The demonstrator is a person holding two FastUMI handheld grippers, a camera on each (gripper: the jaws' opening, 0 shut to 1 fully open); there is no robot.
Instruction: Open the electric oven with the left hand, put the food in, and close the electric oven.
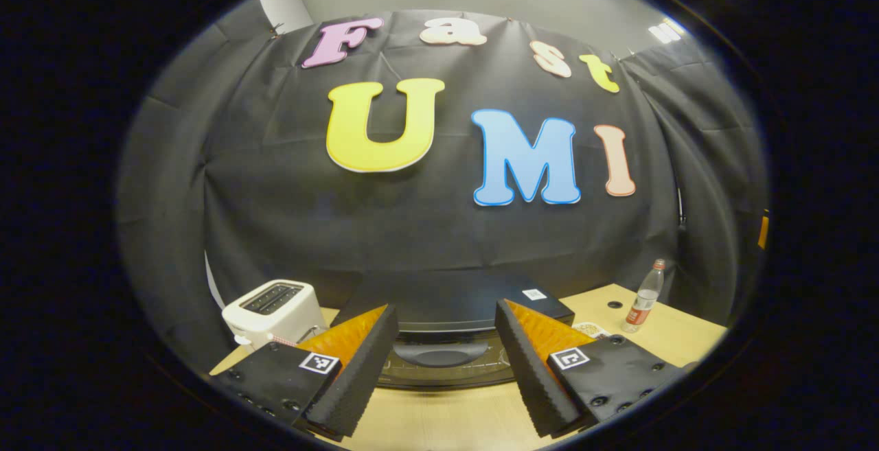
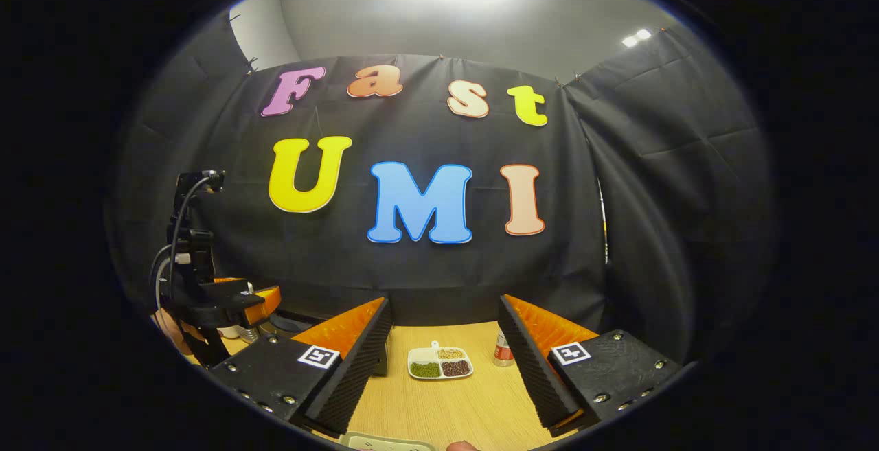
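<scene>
The black electric oven stands on the wooden table right ahead in the left gripper view, its glass door up and shut. My left gripper hangs open in front of it, nothing between its fingers and no contact with the door. The same gripper appears far left in the right gripper view, held by a hand. My right gripper is open over the table, holding nothing. A white divided dish of beans and grains lies ahead of it.
A white toaster stands left of the oven. At the right a plastic bottle stands by the wall, with the bottle half hidden behind a finger. A pale flat object pokes in at the bottom edge.
</scene>
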